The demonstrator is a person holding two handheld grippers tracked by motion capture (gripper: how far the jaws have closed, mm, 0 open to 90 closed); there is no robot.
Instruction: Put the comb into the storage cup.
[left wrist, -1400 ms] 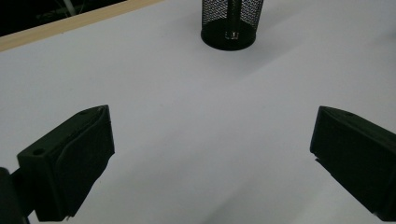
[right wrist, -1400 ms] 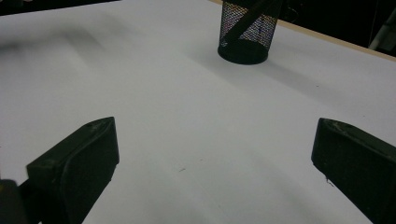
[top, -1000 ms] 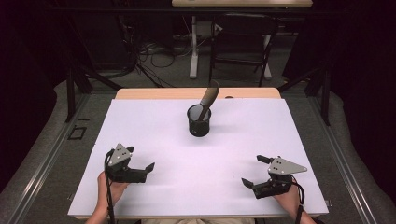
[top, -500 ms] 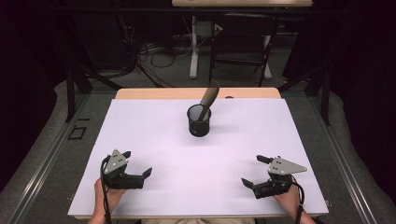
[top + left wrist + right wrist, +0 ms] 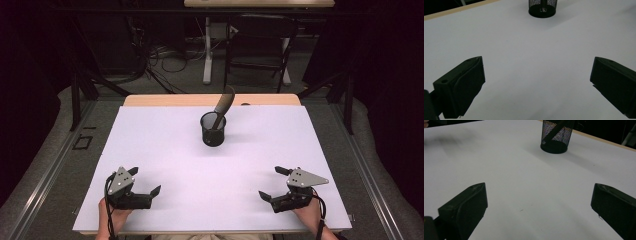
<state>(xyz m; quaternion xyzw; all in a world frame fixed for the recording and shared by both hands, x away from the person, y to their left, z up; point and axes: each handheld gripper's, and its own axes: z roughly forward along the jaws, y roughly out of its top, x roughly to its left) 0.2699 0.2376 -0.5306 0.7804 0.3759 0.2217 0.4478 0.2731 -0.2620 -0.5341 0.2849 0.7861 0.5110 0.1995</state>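
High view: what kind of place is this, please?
Probably a lab or recording workspace. A table with a plain white top holds one black mesh cup, two hand-held grippers wait near its front edge, and loose cables and a chair stand in the dark behind.

You are looking at a black wire-mesh cup (image 5: 213, 129) that is standing upright on the white tabletop (image 5: 150, 150), toward the far middle, close to the bare wooden strip at the back edge. Its round base is sitting flat and its mouth is facing up. A brown-grey tool (image 5: 222, 106) is resting inside it, leaning toward the far right, its broad rounded end sticking out well above the rim. In the right gripper view the dark handle is crossing the mesh at a slant (image 5: 555, 131). Nothing is touching the cup or the tool.
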